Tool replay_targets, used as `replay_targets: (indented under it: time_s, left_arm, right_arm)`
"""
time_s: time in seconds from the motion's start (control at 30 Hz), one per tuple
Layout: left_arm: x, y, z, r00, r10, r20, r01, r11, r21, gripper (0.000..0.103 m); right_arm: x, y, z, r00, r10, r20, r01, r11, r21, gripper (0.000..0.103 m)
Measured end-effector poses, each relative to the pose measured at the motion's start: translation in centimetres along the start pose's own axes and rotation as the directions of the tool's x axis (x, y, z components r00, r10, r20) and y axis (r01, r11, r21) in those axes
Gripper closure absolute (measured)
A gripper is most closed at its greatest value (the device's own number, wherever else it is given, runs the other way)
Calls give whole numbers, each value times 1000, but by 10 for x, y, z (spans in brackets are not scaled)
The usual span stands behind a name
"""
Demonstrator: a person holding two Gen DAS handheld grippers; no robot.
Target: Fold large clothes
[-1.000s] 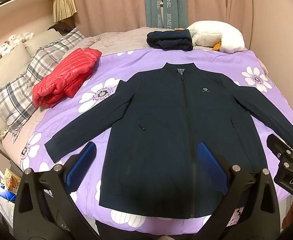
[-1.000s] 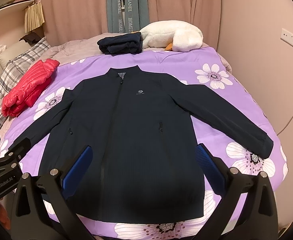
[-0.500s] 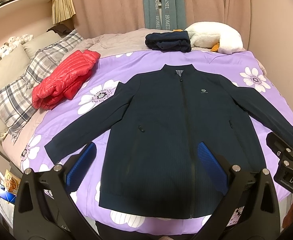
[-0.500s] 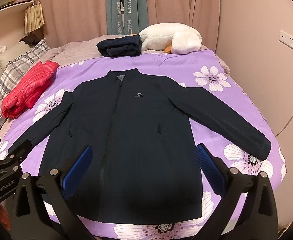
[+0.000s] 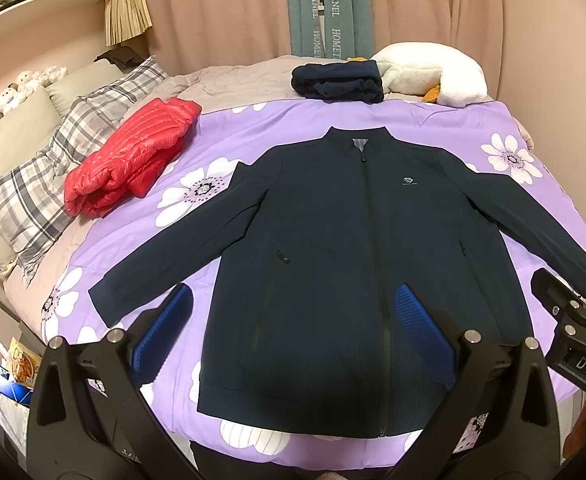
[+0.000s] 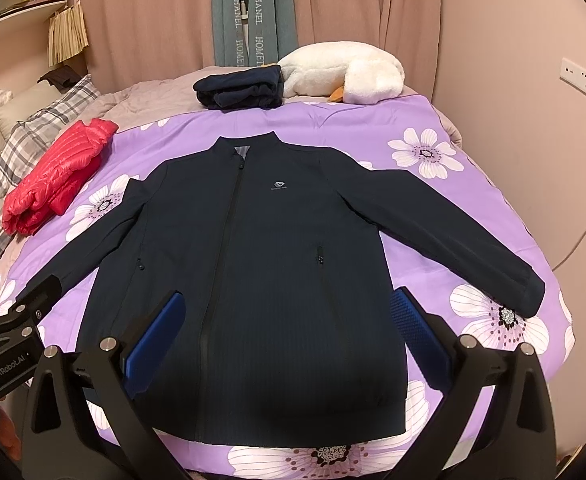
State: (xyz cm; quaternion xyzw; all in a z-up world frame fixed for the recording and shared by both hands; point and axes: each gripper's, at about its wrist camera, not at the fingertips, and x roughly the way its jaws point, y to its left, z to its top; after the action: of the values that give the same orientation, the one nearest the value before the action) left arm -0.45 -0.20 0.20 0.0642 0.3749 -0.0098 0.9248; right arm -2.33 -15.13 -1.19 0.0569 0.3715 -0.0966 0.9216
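A dark navy zip jacket [image 5: 333,248] [image 6: 253,248] lies flat and face up on the purple flowered bedspread [image 5: 253,136] [image 6: 425,208], zipped, with both sleeves spread out to the sides. My left gripper [image 5: 291,312] hovers above the hem, open, with nothing between its blue pads. Above the hem's right half, my right gripper [image 6: 287,312] stands open and empty too. Each gripper's black body shows at the edge of the other view.
A folded red puffer jacket [image 5: 129,160] [image 6: 57,176] lies at the left by plaid pillows [image 5: 53,176]. A folded navy garment [image 5: 339,82] [image 6: 241,88] and a white plush toy [image 5: 433,70] [image 6: 345,74] sit at the far edge. A wall [image 6: 513,100] runs close on the right.
Both views have drifted slightly downward and back, so the jacket sits a little lower in frame. The jacket itself has not moved and both grippers stay open.
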Motion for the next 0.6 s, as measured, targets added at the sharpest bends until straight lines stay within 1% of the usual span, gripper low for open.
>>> replay_targets:
  time_s: [0.6]
  left_arm:
    - [2,-1,-2,1000,-1,-3,1,1000,4,2]
  right_arm:
    - [-1,-2,-1,1000,-3,3,3,1000,-1,1]
